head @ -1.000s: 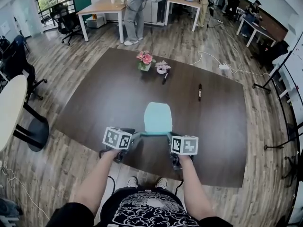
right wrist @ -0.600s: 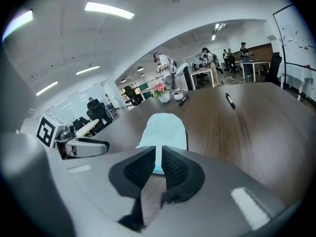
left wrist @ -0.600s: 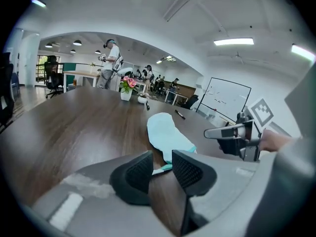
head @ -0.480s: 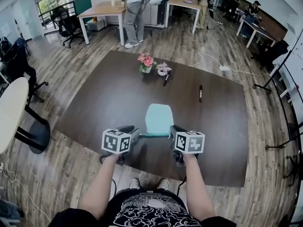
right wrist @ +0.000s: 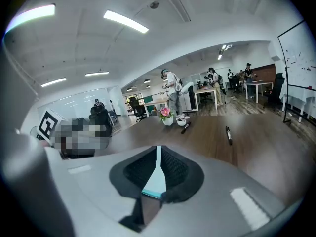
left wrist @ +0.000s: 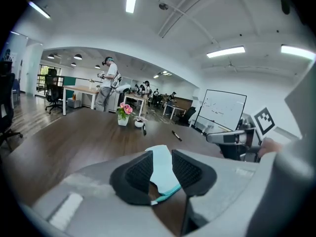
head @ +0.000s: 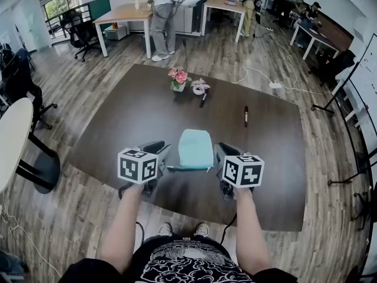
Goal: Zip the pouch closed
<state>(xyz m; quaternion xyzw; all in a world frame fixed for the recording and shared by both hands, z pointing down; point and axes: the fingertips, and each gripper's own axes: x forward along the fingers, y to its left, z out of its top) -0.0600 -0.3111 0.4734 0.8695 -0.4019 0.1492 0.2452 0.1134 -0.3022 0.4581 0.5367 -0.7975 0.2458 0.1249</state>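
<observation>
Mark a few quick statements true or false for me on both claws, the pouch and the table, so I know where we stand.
1. The left claw is closed on one edge of the pale teal pouch. True.
2. The right claw is open and empty. False: it is shut on the pouch's opposite edge.
3. A black marker lies on the table beyond the pouch. True.
4. The flower pot stands between the two claws. False: it stands near the table's far edge, well beyond the pouch.
</observation>
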